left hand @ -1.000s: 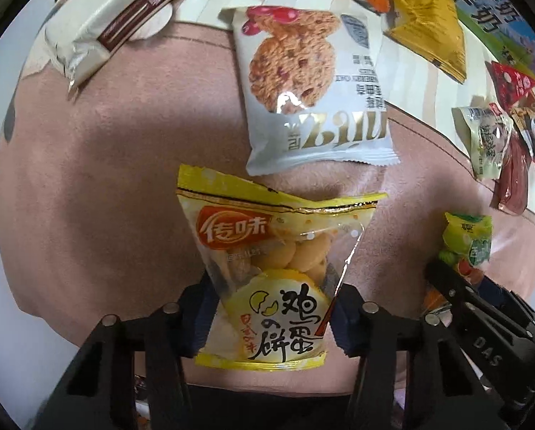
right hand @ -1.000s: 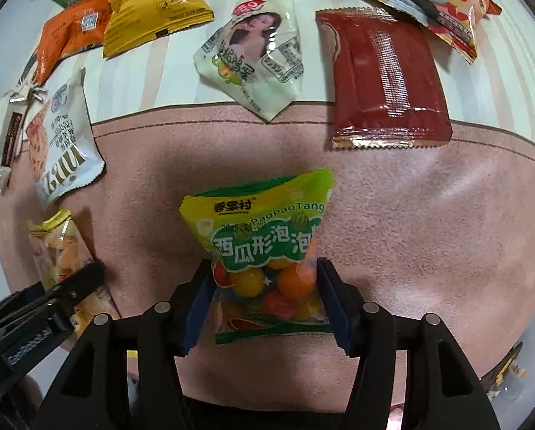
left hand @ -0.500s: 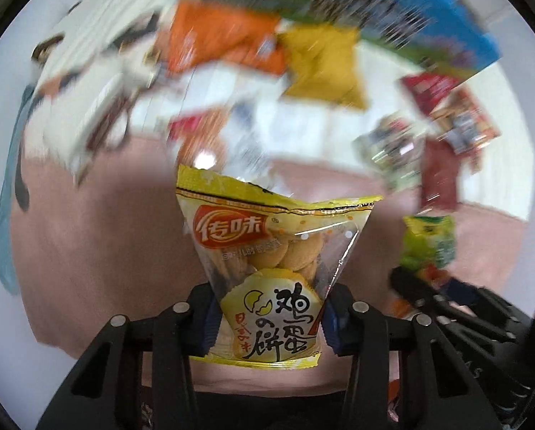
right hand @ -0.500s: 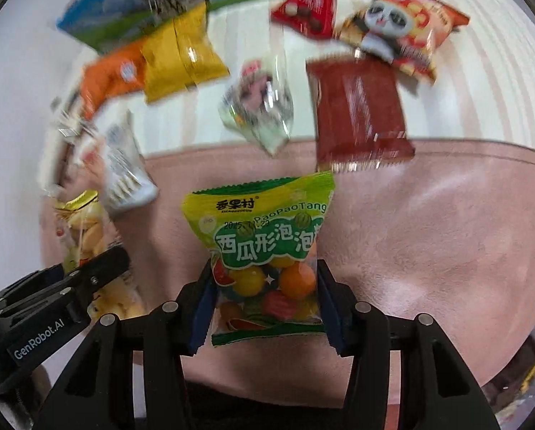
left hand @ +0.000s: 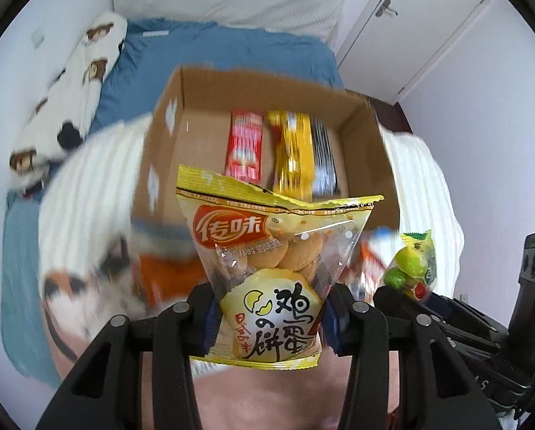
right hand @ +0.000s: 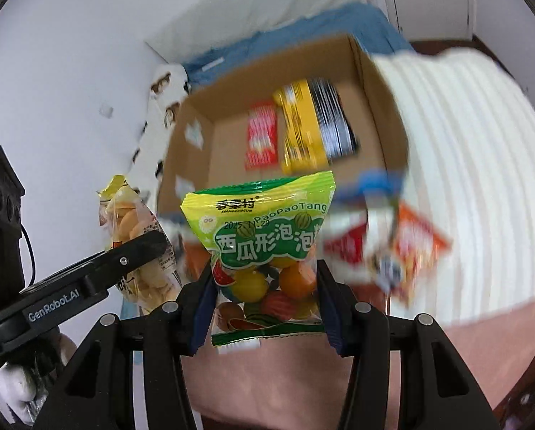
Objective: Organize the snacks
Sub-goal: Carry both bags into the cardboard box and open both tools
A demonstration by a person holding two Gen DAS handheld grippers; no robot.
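My left gripper is shut on a yellow egg-biscuit bag and holds it upright in the air. My right gripper is shut on a green bubble-gum candy bag, also lifted. Ahead of both stands an open cardboard box, which also shows in the right wrist view. It holds a red pack, a yellow pack and a dark striped pack. The left gripper with its biscuit bag shows at the left of the right wrist view.
The box stands on a bed with a white ribbed blanket and a blue sheet. Blurred snack packets lie in front of the box. A white patterned pillow lies at left. A white door is behind.
Both grippers have risen and tilted up from the pink surface with their bags. The cardboard box and the bed have come into view; the loose snacks have dropped low.
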